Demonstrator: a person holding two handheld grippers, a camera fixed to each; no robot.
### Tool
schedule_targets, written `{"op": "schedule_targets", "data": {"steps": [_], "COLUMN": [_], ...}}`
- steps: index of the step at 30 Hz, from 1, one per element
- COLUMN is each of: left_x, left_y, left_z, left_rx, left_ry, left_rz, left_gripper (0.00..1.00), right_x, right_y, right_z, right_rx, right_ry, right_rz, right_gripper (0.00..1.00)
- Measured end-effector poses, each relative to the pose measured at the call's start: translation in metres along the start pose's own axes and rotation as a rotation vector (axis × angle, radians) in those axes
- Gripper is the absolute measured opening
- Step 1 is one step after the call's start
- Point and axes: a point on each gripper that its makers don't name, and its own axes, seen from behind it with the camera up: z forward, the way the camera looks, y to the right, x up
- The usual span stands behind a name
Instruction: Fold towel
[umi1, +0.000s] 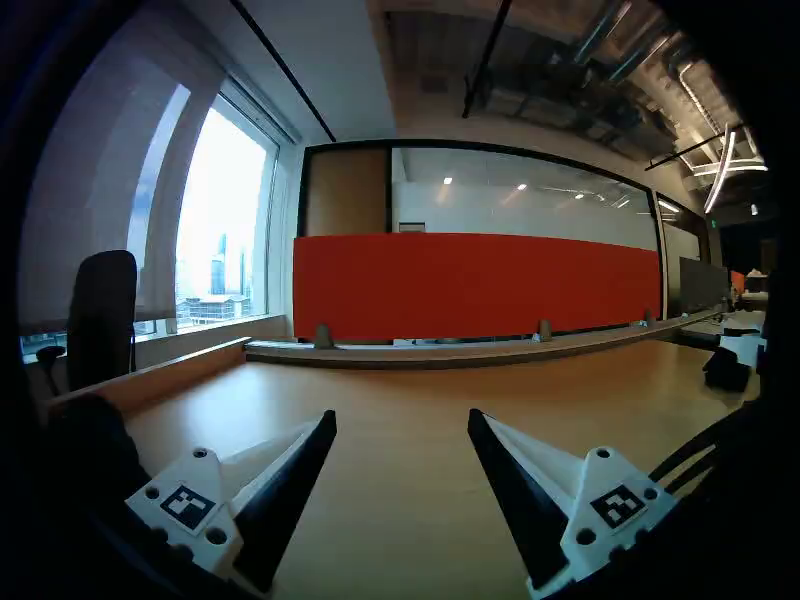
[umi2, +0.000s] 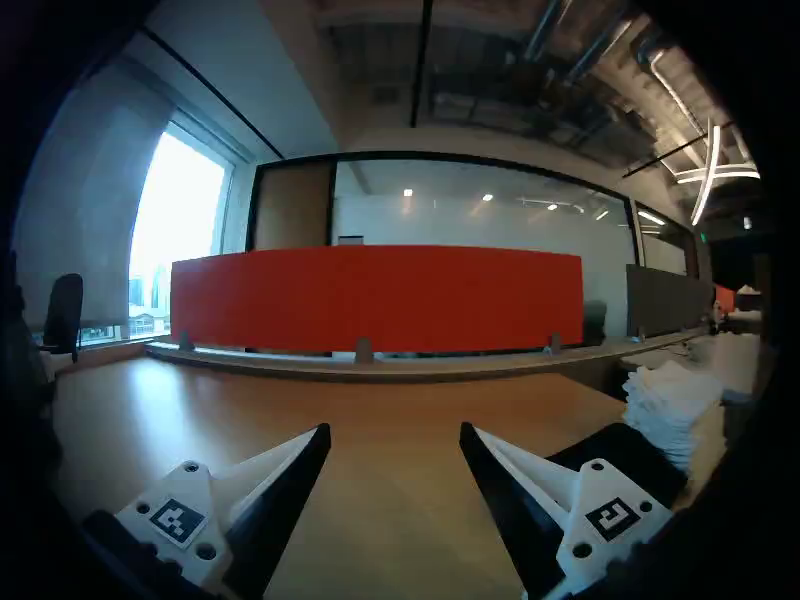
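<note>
text: none legible | labels: none legible | numbers, signs: none legible

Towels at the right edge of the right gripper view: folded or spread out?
Folded, it appears: the white towels form a stack of layered edges at the right side of the wooden table.

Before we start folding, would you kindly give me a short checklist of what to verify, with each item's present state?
1. The left gripper open and empty: ok.
2. The right gripper open and empty: ok.
3. A towel spread on the desk ahead of the fingers: not ok; bare wood lies between both pairs.
4. Towels in sight: ok; a stack of white towels sits at the right of the right gripper view.
5. Top towel lifts off singly: cannot tell.
6. The black item by the stack is out of the way: cannot tell.
</note>
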Motion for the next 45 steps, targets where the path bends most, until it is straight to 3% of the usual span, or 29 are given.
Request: {"op": "schedule_targets", "data": {"steps": [45], "left_x": [0.0056], "left_y": [-0.0014], "left_z": [-0.0012], "left_rx": [0.0], "left_ry": [-0.003], "left_rz": [-0.001], "left_gripper": [0.98], "right_x": [-0.0004], "right_y": [-0.0009], "right_z": [0.0024], "right_rx": [0.0], "right_ry": [0.001], "right_rz": [0.001], "right_gripper": [1.0]}}
